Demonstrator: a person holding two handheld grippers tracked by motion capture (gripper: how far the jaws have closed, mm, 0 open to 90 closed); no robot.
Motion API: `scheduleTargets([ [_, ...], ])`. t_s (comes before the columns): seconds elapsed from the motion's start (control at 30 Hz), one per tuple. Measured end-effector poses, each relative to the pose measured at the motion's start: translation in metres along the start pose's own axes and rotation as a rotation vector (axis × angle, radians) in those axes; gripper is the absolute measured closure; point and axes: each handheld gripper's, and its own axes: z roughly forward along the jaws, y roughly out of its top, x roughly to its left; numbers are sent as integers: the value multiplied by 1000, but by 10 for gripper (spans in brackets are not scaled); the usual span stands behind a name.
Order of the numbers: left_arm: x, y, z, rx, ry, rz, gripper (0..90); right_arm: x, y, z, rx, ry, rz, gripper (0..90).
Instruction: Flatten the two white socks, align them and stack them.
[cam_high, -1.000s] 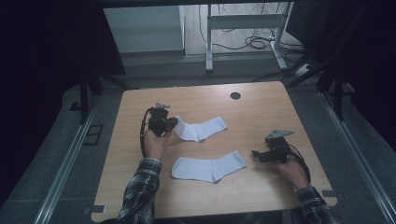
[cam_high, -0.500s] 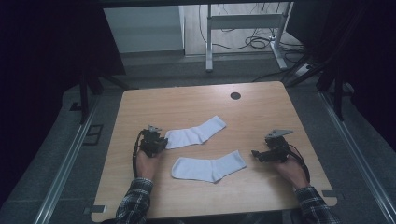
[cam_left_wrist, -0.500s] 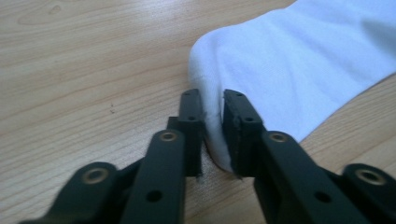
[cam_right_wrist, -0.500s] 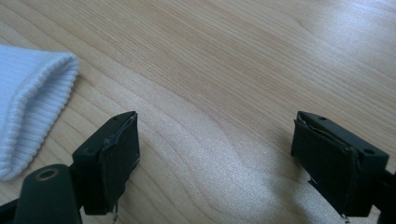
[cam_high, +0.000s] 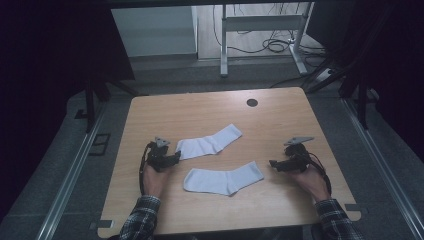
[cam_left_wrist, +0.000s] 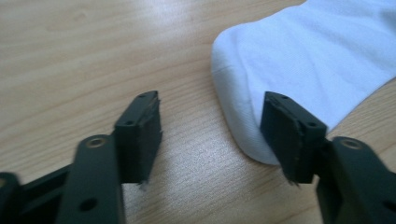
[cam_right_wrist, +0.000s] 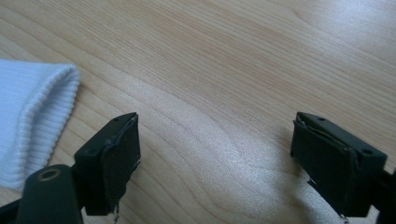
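Two white socks lie flat and apart mid-table: far sock, near sock. Left gripper wide open at far sock's toe; right gripper wide open, empty, just right of near sock's cuff. Nothing picked up or paired yet, so all the work's left.

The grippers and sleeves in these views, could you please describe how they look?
Both the left gripper and right gripper are black, each topped by a grey three-cornered plate and trailing a looped black cable. Their jaws are flat rectangular blocks with worn pads and small holes. The sleeves are dark plaid.
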Motion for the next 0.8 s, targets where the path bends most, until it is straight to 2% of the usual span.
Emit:
scheduleTargets([
  [0.07, -1, 0, 0, 7, 4, 15, 304, 0, 2, -1, -4, 5, 10, 212],
  [0.17, -2, 0, 0, 7, 15, 4, 290, 1, 9, -2, -7, 28, 5, 246],
  [0.33, -2, 0, 1, 8, 16, 2, 285, 7, 27, 3, -28, 30, -9, 309],
  [0.4, -2, 0, 1, 12, 15, 5, 282, 9, 36, 6, -40, 29, -24, 335],
  [0.47, -2, 0, 1, 11, 15, 5, 281, 11, 45, 11, -47, 38, -14, 350],
  [0.63, -2, 1, 1, 12, 13, 6, 280, 20, 69, 25, -79, 29, -48, 415],
  [0.73, -2, 1, 1, 12, 11, 8, 278, 26, 81, 34, -78, 15, -70, 451],
  [0.8, -2, 1, 1, 12, 11, 7, 278, 29, 89, 41, -79, 18, -68, 490],
])
